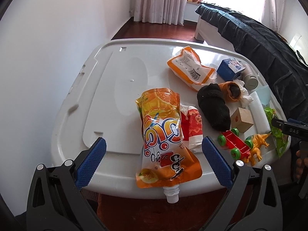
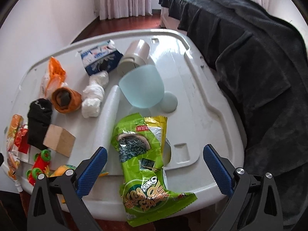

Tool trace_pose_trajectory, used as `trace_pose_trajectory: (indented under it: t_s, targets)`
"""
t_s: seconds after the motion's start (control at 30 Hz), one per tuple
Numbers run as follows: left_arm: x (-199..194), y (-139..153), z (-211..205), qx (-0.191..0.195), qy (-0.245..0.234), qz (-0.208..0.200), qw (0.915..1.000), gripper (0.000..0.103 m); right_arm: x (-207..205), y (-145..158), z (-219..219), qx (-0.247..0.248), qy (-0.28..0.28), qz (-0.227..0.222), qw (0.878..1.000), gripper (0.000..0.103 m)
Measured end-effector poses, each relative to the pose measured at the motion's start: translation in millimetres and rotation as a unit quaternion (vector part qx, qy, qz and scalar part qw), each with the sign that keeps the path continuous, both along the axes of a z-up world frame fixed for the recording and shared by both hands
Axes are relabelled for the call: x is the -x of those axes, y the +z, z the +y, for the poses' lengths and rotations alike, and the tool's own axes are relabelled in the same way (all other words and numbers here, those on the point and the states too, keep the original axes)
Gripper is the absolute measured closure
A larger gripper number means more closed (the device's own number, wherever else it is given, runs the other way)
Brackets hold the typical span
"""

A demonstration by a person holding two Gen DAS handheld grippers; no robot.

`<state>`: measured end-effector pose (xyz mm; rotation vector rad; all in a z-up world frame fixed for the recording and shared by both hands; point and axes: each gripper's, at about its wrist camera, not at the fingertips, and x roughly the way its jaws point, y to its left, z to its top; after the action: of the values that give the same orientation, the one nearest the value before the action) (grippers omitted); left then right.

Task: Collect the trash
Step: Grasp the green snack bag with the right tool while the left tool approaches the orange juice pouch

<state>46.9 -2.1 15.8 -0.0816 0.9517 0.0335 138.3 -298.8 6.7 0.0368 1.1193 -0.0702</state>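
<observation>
Orange juice pouch [image 1: 163, 140] on white plastic lid [image 1: 119, 88], lying btwn wide-open jaws of left gripper [image 1: 154, 154], spout cap [image 1: 171, 196] past lid's 6 o'clock edge; no contact w/ blue pads [image 1: 90, 163]. Green snack wrapper [image 2: 142, 161] likewise btwn wide-open jaws of right gripper [image 2: 155, 159], untouched, overhanging near edge. Black sock [image 1: 213, 107], wooden block [image 1: 241, 120], toy car [image 1: 233, 142] at approx. 2–3 o'clock of pouch. Blue cup [image 2: 142, 86] at 12 o'clock of wrapper.
</observation>
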Motion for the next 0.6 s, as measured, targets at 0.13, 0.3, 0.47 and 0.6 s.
trace_pose_trajectory:
  t_s: [0.13, 0.3, 0.47, 0.6]
  targets:
    - [2, 1, 0, 0.000, -0.002, -0.002, 1.0000, 0.006, -2, -7, -1, 0.008, 0.001, 0.011, 1.000, 0.005]
    - [4, 1, 2, 0.006, -0.003, -0.001, 1.0000, 0.006, -7, -19, 0, 0.006, 0.011, 0.030, 0.999, 0.005]
    - [6, 2, 2, 0.002, -0.006, -0.004, 1.0000, 0.006, -10, -28, -7, -0.032, 0.005, 0.041, 0.999, 0.023]
    - [6, -1, 4, 0.008, -0.007, 0.001, 0.9999, 0.006, -4, -23, -3, -0.018, 0.018, 0.022, 0.999, 0.054]
